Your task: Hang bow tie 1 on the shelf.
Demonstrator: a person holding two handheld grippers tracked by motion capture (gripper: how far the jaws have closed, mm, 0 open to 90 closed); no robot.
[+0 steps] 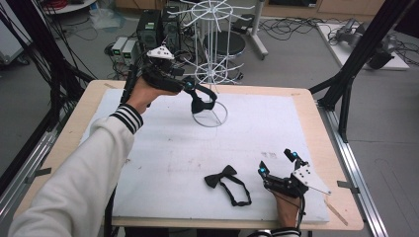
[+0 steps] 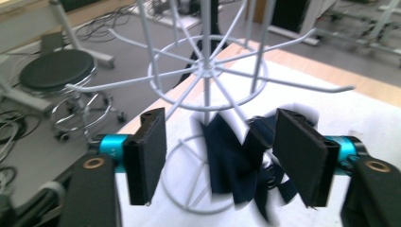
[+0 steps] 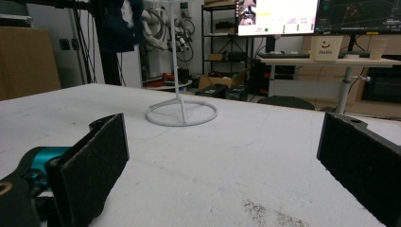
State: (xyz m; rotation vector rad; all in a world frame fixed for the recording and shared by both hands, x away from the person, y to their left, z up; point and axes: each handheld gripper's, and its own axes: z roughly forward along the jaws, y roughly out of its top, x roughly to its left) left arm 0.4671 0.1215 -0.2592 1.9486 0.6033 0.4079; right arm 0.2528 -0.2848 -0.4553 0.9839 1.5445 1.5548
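A white wire display rack (image 1: 211,49) stands at the back middle of the white mat (image 1: 276,123). A dark blue bow tie (image 1: 203,101) hangs by the rack's pole, above its base ring. My left gripper (image 1: 196,92) is raised there, open, and the blurred tie (image 2: 236,163) lies just beyond its spread jaws; I cannot tell what the tie hangs from. A second, black bow tie (image 1: 228,183) lies flat near the mat's front edge. My right gripper (image 1: 276,162) rests just right of it, open and empty. Its own view shows the rack base (image 3: 182,113) ahead.
A round black stool (image 1: 225,44) and computer cases (image 1: 148,27) stand on the floor behind the table. Black frame struts (image 1: 356,64) rise at the right. A thin wooden stick (image 1: 337,212) lies on the table's front right corner. A monitor (image 3: 276,16) glows far off.
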